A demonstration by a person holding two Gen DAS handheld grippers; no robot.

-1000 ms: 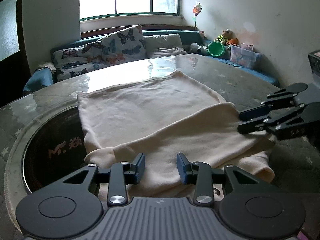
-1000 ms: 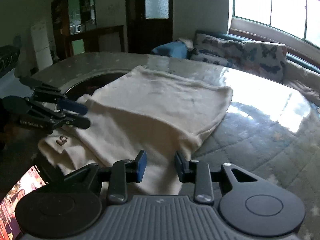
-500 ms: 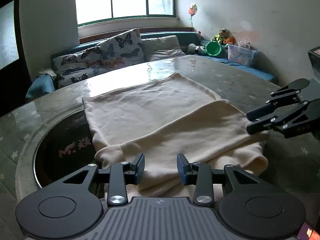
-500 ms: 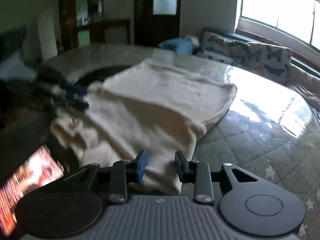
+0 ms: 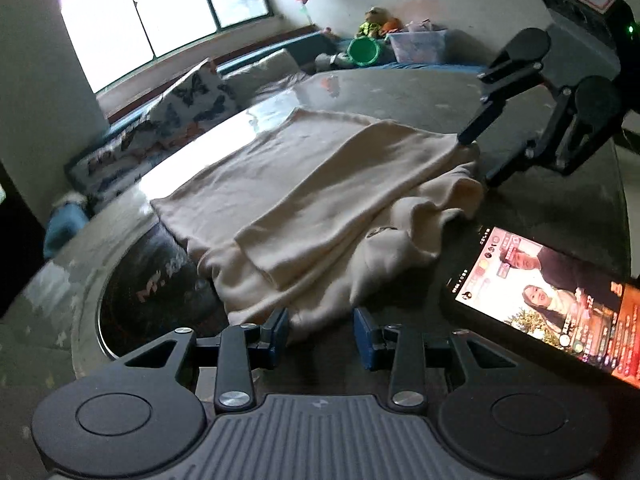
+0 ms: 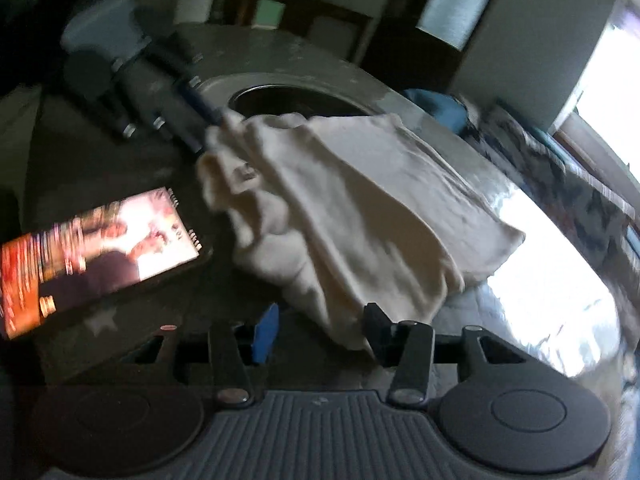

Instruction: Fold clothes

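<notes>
A cream garment (image 5: 320,184) lies folded over on the round table (image 5: 560,204), its near end bunched up. At the bottom of the left wrist view my left gripper (image 5: 322,334) is open, with the garment's near hem just at its fingertips. My right gripper (image 5: 476,160) stands at the garment's right corner, one finger above the cloth and one below. In the blurred right wrist view the right gripper (image 6: 320,334) has its jaws opening. A corner of the garment (image 6: 360,220) hangs loose beside its right finger, not pressed. The left gripper (image 6: 200,128) shows at the far bunched end.
A lit phone (image 5: 552,292) lies on the table close to the garment's near right end, also the phone (image 6: 100,256) in the right wrist view. A dark round inset (image 5: 152,280) is sunk into the table. A sofa with butterfly cushions (image 5: 180,108) runs behind.
Both views have rolled and shifted sideways along the garment's near end. The right jaws stand wider than before. The phone has come into the left wrist view, and the near end looks more rumpled.
</notes>
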